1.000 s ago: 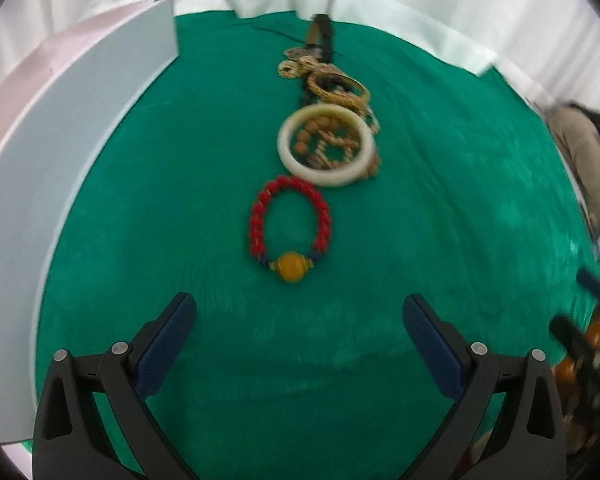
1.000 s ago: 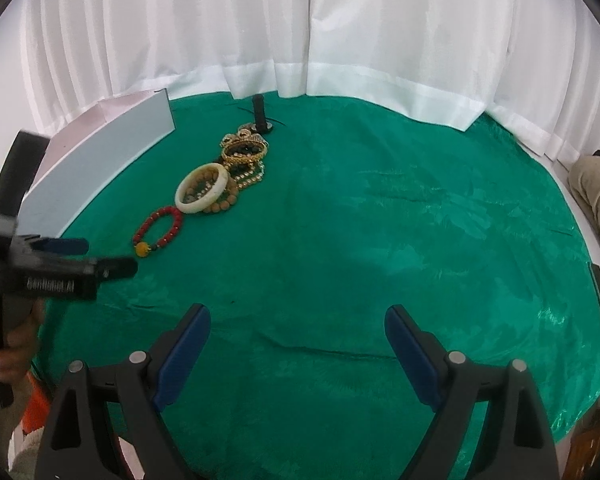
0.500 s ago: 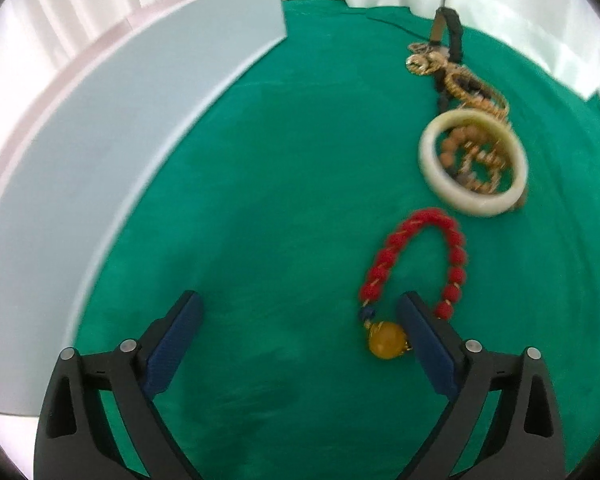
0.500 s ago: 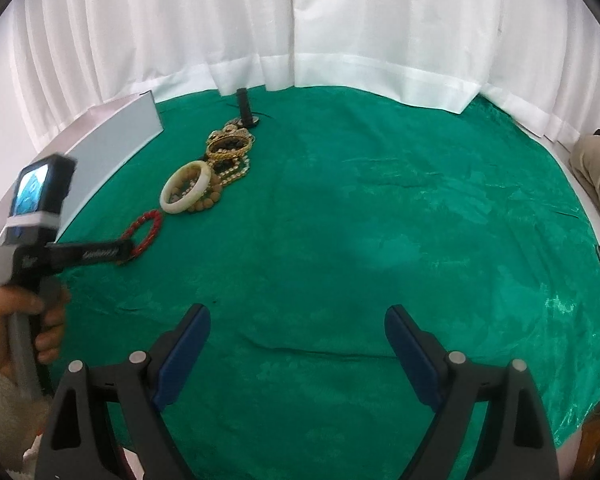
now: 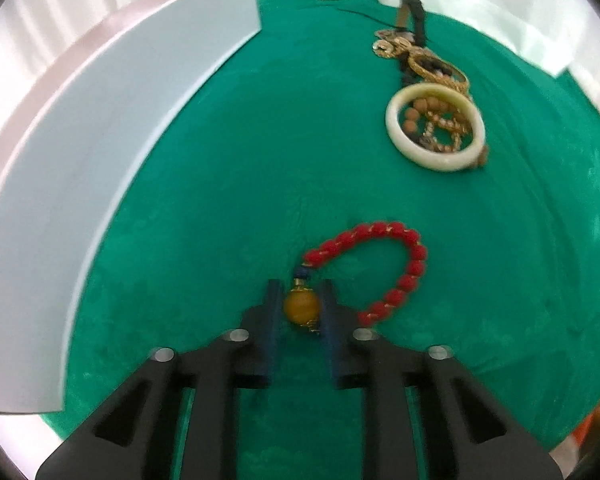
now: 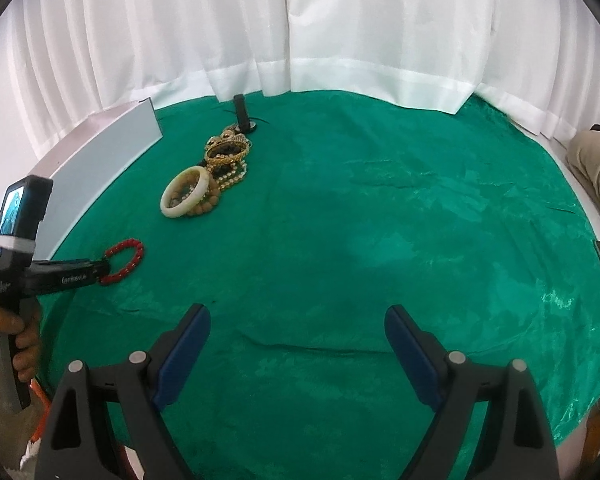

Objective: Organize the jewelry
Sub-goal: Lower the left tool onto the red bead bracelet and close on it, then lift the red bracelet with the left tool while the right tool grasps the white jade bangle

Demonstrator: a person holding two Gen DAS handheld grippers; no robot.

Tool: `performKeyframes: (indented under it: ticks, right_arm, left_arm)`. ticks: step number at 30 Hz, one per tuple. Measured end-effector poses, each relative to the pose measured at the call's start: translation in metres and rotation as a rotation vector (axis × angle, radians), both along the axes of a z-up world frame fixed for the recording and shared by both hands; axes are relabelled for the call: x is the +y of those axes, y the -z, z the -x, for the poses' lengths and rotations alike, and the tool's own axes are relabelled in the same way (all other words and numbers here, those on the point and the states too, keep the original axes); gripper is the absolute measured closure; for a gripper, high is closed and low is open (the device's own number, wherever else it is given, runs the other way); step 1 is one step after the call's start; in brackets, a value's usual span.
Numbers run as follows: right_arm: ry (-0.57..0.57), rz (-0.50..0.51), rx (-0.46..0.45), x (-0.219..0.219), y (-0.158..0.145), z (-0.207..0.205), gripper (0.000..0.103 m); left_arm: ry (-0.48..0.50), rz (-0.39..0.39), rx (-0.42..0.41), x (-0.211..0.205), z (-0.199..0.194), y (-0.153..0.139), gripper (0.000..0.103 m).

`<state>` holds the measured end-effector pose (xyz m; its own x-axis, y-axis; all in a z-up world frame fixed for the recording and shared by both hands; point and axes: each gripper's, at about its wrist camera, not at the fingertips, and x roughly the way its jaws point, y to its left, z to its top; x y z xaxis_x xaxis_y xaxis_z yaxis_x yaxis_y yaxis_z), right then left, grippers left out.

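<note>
The long pale grey box (image 5: 112, 128) lies along the left edge of the table, its side towards me, so I cannot tell what it holds. On the green velvet cloth (image 6: 380, 240) the red beaded bracelet with an amber bead (image 5: 380, 272) lies near that box. The left gripper (image 5: 300, 300) is closing on it, the amber bead (image 5: 301, 308) between its blue pads, which seem to touch the bead on both sides. The rest of the loop lies flat on the cloth. Farther back, well apart, a cream bangle (image 5: 436, 136) rests on a heap of gold and wooden-bead jewellery (image 6: 226, 164). The right gripper (image 6: 298, 350) hangs over bare cloth, jaws wide, nothing in them. White curtains (image 6: 300, 32) close the room behind.
</note>
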<state>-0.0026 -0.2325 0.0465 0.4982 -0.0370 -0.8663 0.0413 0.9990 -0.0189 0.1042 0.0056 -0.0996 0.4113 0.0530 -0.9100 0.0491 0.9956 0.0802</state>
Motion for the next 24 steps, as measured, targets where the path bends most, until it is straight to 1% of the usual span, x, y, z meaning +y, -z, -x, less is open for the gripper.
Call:
performKeyframes:
  ticks: [1,2,3,4,5,8,11,12,14,15,16,19,21,23,24]
  right_arm:
    - [0.004,-0.002,-0.004,-0.002,-0.001,-0.001,0.012]
    - [0.003,-0.006,-0.008,-0.003,-0.001,-0.003,0.012]
    - [-0.007,-0.031,-0.013,-0.005,-0.001,-0.008,0.012]
    - [-0.016,-0.066,-0.008,-0.008,0.001,-0.015,0.012]
    - [-0.018,-0.106,0.002,-0.011,0.003,-0.024,0.012]
    - [-0.01,-0.231,0.029,-0.018,0.012,-0.055,0.012]
    - [-0.02,-0.349,0.106,-0.01,0.029,-0.105,0.014]
    - [-0.038,-0.381,0.124,-0.003,0.033,-0.119,0.018]
    - [-0.086,-0.44,0.164,0.016,0.046,-0.15,0.039]
    - [-0.098,-0.453,0.199,0.028,0.056,-0.168,0.042]
    - [-0.102,-0.449,0.219,0.035,0.064,-0.178,0.045]
    - [-0.144,-0.389,0.267,0.063,0.085,-0.203,0.06]
    - [-0.178,-0.333,0.303,0.079,0.098,-0.212,0.066]
    - [-0.163,-0.263,0.319,0.085,0.107,-0.216,0.087]
    - [-0.151,-0.262,0.318,0.083,0.107,-0.216,0.088]
  left_arm:
    - [0.002,0.004,-0.01,0.001,0.002,-0.001,0.087]
    - [-0.004,0.034,-0.021,0.005,0.005,-0.003,0.087]
    - [-0.012,0.062,-0.026,0.01,0.005,-0.006,0.087]
    - [-0.025,0.103,-0.032,0.016,0.008,-0.01,0.087]
    - [-0.044,0.163,-0.037,0.026,0.01,-0.014,0.087]
    - [-0.064,0.274,-0.04,0.046,0.01,-0.026,0.087]
    - [-0.064,0.332,-0.052,0.055,0.01,-0.038,0.087]
    - [-0.064,0.348,-0.054,0.056,0.011,-0.041,0.087]
    - [-0.061,0.377,-0.06,0.059,0.012,-0.048,0.088]
    - [-0.058,0.383,-0.067,0.057,0.006,-0.048,0.088]
    - [-0.048,0.384,-0.068,0.061,0.01,-0.051,0.088]
    - [-0.046,0.396,-0.075,0.067,0.016,-0.055,0.088]
    - [-0.05,0.412,-0.07,0.071,0.016,-0.053,0.088]
    - [-0.056,0.446,-0.065,0.077,0.015,-0.054,0.088]
    - [-0.059,0.466,-0.065,0.08,0.015,-0.056,0.088]
